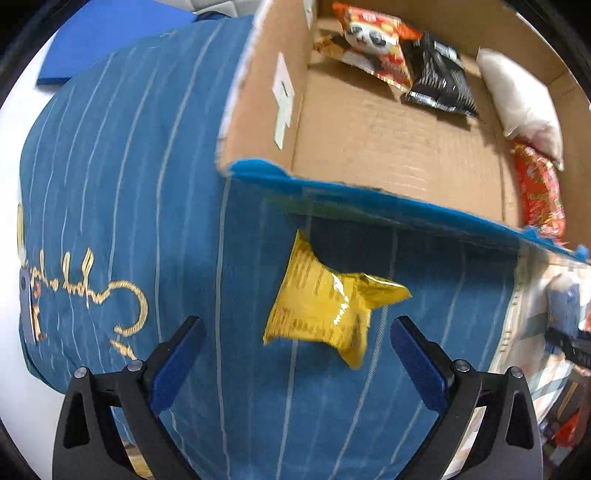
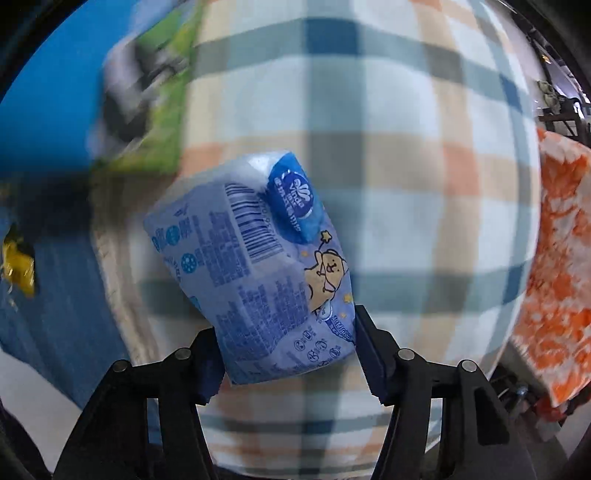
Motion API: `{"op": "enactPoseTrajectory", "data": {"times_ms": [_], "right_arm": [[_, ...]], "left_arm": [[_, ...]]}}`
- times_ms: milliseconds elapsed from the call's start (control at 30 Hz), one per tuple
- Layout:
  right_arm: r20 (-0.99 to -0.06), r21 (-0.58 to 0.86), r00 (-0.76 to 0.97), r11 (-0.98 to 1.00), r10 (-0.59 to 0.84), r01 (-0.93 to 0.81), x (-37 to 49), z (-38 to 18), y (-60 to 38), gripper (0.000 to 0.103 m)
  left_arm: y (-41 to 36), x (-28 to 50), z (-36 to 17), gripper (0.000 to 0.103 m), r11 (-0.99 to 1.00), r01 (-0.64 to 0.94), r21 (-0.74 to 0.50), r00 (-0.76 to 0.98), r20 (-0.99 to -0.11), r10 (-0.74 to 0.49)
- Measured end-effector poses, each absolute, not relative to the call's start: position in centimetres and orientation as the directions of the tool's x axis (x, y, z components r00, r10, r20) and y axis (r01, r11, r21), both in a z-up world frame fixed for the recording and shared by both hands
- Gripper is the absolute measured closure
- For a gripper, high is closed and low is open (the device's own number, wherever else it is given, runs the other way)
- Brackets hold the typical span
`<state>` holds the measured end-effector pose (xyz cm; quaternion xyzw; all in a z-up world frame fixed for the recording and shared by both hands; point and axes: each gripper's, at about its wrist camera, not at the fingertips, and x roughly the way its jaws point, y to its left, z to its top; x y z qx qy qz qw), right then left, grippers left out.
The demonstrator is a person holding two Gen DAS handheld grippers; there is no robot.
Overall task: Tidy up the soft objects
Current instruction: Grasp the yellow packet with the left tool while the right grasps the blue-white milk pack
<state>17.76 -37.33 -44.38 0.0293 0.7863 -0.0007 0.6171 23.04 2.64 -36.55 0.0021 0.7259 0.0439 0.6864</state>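
Note:
In the left wrist view a yellow snack packet (image 1: 328,304) lies on a blue striped cloth (image 1: 129,192), just in front of my open left gripper (image 1: 295,347). Behind it stands an open cardboard box (image 1: 369,147) holding a panda snack bag (image 1: 376,40), a black packet (image 1: 439,85), a white pouch (image 1: 521,99) and a red packet (image 1: 539,188). In the right wrist view my right gripper (image 2: 288,354) is shut on a blue tissue pack (image 2: 258,266), held above a plaid cloth (image 2: 406,147). The yellow packet also shows at the far left of that view (image 2: 18,262).
A blurred green and grey box wall (image 2: 144,92) stands at the upper left of the right wrist view. An orange and white cloth (image 2: 554,258) lies at the right edge. A blue board (image 1: 110,33) lies beyond the striped cloth.

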Motion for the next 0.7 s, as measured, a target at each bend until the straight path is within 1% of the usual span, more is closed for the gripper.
{"op": "enactPoseTrajectory", "data": {"times_ms": [133,233,300,333,367,400,433,533,700], "right_arm": [[-0.966,0.096,-0.233,0.992,0.112,0.081,15.9,-44.3,-35.5,0.039],[-0.963,0.111,-0.235,0.990,0.129,0.091,15.0,-44.5,-34.2,0.039],[-0.959,0.122,-0.243,0.987,0.143,0.101,14.6,-44.8,-33.8,0.039],[-0.958,0.127,-0.243,0.986,0.150,0.107,14.5,-44.9,-33.6,0.040],[-0.958,0.130,-0.242,0.985,0.153,0.110,14.3,-44.8,-33.3,0.040],[-0.959,0.130,-0.241,0.986,0.152,0.108,14.3,-44.9,-33.7,0.040],[-0.959,0.129,-0.240,0.986,0.151,0.107,14.3,-44.8,-33.9,0.040],[-0.959,0.136,-0.238,0.985,0.157,0.105,13.6,-44.6,-33.5,0.040],[-0.961,0.136,-0.232,0.987,0.154,0.090,11.8,-44.0,-32.8,0.040]], "left_arm": [[2.3,23.7,-38.7,0.000,0.997,-0.006,0.071,-0.105,-0.992,0.070],[2.0,24.0,-40.4,0.001,0.997,0.035,0.065,-0.132,-0.989,0.069],[1.8,24.1,-41.0,0.017,0.997,0.044,0.059,-0.133,-0.989,0.064],[1.8,24.1,-41.3,0.033,0.998,0.047,0.040,-0.125,-0.991,0.045],[1.8,24.1,-41.5,0.042,0.999,0.038,0.019,-0.124,-0.992,0.024],[1.9,24.1,-41.7,0.045,1.000,0.024,0.002,-0.128,-0.992,0.005],[1.9,23.9,-41.7,0.048,1.000,0.015,-0.017,-0.123,-0.992,-0.015],[1.4,23.1,-40.9,0.051,1.000,0.023,0.004,-0.088,-0.996,0.006],[0.0,19.2,-39.4,0.051,0.999,0.040,-0.004,-0.068,-0.998,-0.001]]}}
